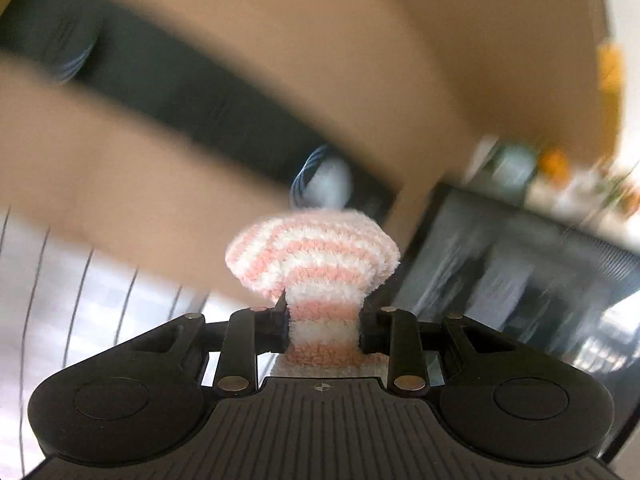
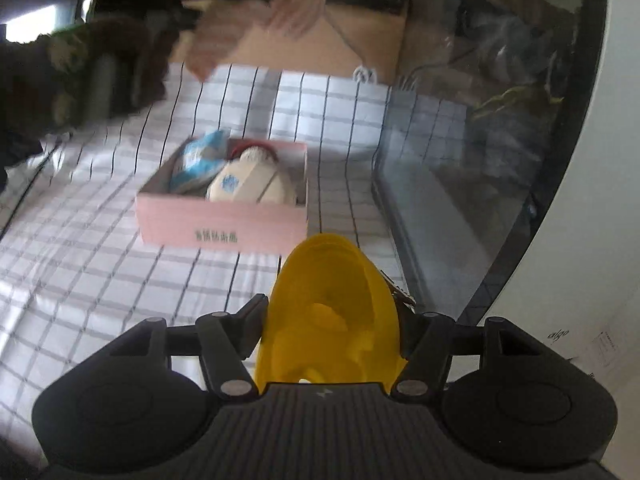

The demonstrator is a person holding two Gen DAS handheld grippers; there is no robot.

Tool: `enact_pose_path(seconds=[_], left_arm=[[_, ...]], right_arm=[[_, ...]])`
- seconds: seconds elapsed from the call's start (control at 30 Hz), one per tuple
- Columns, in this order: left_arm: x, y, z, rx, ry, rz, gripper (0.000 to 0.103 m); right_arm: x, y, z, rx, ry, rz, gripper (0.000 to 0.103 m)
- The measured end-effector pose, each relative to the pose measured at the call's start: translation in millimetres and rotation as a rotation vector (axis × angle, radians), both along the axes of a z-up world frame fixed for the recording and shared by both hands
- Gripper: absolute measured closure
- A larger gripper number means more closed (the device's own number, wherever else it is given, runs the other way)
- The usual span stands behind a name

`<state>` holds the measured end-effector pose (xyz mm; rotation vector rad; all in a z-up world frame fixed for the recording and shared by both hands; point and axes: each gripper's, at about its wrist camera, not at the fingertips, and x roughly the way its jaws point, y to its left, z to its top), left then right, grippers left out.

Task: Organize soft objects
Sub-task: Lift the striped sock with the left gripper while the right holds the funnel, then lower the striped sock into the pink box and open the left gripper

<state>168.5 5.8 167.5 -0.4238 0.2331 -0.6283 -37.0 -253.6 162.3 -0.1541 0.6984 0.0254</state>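
Observation:
My left gripper (image 1: 324,320) is shut on a fuzzy pink-and-white striped sock (image 1: 312,252), whose end bulges out beyond the fingers; the background there is motion-blurred. In the right wrist view that same sock (image 2: 280,8) shows as a blur at the top, carried by a dark-sleeved arm (image 2: 80,68). My right gripper (image 2: 332,320) is shut on a soft yellow hollow piece (image 2: 332,272) that sticks out forward. Ahead of it on the checked cloth (image 2: 100,240) stands a pink box (image 2: 224,228) holding a cream plush (image 2: 248,184) and a blue-and-white soft item (image 2: 200,160).
A brown cardboard box (image 2: 320,40) stands behind the cloth; in the left wrist view it is a tan blur with a black band (image 1: 200,92). A dark glossy panel (image 2: 460,160) runs along the cloth's right edge. A white wall (image 2: 580,260) lies further right.

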Motion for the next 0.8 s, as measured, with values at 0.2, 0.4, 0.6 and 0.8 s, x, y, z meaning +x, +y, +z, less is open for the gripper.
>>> enact_pose_path(seconds=[0.2, 0.4, 0.6, 0.8], left_arm=[[5.5, -20.4, -95.6, 0.390, 0.257, 0.008, 0.064], [5.2, -15.1, -92.1, 0.443, 0.330, 0.021, 0.061], [-7.9, -6.1, -32.2, 0.400, 0.236, -0.009, 0.061], [-6.4, -12.6, -33.2, 0.398, 0.239, -0.009, 0.061]], right_arm=[[2.3, -1.9, -13.4, -0.040, 0.030, 0.044, 0.040], [21.4, -7.1, -15.7, -0.030, 0.040, 0.058, 0.040], [31.3, 1.8, -14.9, -0.015, 0.020, 0.112, 0.039], [39.5, 9.2, -17.3, -0.007, 0.023, 0.137, 0.039]])
